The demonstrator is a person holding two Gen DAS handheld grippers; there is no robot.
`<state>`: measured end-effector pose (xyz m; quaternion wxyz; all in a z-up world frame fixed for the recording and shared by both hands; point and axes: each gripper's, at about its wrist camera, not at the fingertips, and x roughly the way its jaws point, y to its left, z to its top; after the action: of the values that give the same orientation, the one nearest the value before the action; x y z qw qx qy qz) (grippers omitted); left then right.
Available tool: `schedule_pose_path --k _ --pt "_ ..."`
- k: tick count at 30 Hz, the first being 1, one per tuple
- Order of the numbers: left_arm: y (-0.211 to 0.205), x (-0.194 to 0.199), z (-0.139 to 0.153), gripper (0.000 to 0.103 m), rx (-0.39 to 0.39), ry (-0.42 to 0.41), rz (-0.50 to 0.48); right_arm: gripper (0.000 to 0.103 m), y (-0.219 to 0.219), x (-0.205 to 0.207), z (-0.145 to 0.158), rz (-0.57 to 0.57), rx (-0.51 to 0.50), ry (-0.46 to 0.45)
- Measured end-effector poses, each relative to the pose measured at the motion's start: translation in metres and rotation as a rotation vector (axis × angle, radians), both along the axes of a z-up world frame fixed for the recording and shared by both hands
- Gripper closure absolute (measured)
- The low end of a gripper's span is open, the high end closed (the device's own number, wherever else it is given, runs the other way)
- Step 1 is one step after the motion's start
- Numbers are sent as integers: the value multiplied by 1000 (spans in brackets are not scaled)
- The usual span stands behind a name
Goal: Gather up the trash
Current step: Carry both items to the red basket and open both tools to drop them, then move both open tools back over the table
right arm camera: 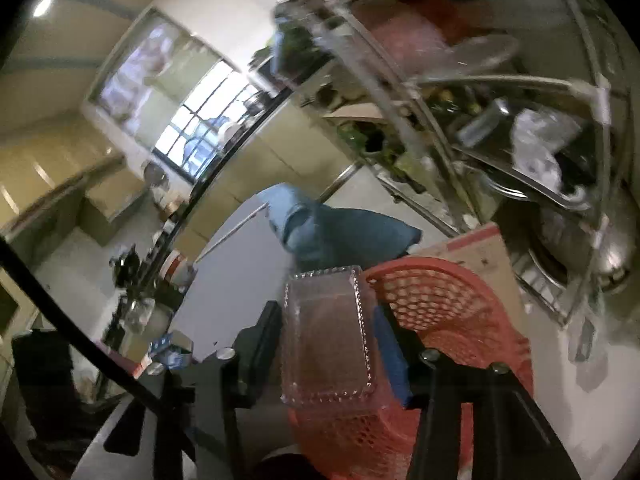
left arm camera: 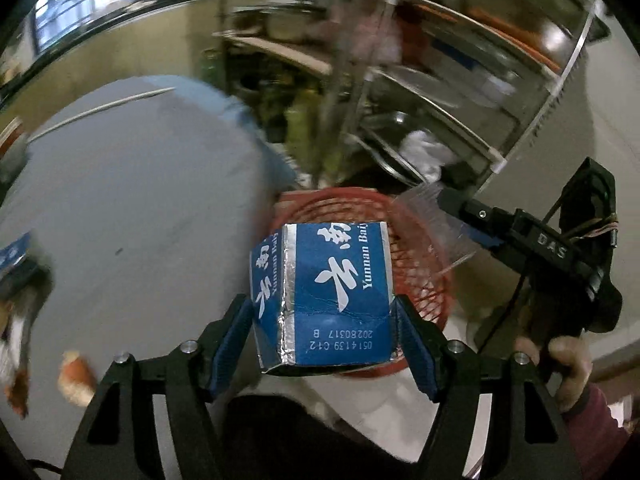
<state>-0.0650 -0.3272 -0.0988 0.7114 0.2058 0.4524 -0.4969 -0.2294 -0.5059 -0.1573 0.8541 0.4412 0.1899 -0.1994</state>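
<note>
My left gripper is shut on a blue and white carton with silver seams, held over the near rim of a red mesh basket. My right gripper is shut on a clear plastic clamshell box, held above the left rim of the same red basket. In the left wrist view the right gripper reaches in from the right with the clear box over the basket's far rim.
A grey round table lies to the left, with bread pieces and a blue packet near its edge. A blue cloth hangs off it. A metal shelf rack with pots stands behind the basket.
</note>
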Motion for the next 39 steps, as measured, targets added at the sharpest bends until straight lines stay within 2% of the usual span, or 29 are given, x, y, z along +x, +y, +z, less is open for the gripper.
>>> schedule_pose_path --k 1,2,5,9,11,13,17,19,22,24,27,30,32,39 --pt "-8 -3 -3 30 3 4 -12 31 -4 -3 -2 -11 14 4" --pt "-14 -4 -6 30 15 15 -20 29 -6 -7 -3 -19 26 5" --pt "-17 -6 -9 30 22 48 -23 29 -10 -12 -4 -41 38 -8" --pt "0 -1 -1 29 1 21 0 29 -3 -7 2 -33 13 -16" --pt "4 8 0 24 -33 50 31 29 3 1 6 -20 -7 -9" --pt "-5 13 0 24 -36 79 46 29 9 8 11 -21 -22 -9" --pt "-30 10 6 24 -30 58 -6 29 17 6 30 -30 -69 -27" --pt "-25 11 13 24 -62 57 -6 29 21 0 40 -34 -110 -31" --pt "-7 13 23 24 -71 -51 5 29 25 0 46 -27 -146 -18" --pt "9 19 24 24 -61 -93 31 29 28 7 44 -3 -146 -7" --pt "38 28 23 24 -35 -171 93 29 36 23 40 38 -147 -4" --pt "70 30 25 24 18 -299 160 29 48 45 36 97 -136 -4" --pt "93 34 25 24 50 -351 208 29 59 58 35 138 -147 5" --pt "163 54 17 24 121 -364 356 29 105 106 34 280 -174 45"
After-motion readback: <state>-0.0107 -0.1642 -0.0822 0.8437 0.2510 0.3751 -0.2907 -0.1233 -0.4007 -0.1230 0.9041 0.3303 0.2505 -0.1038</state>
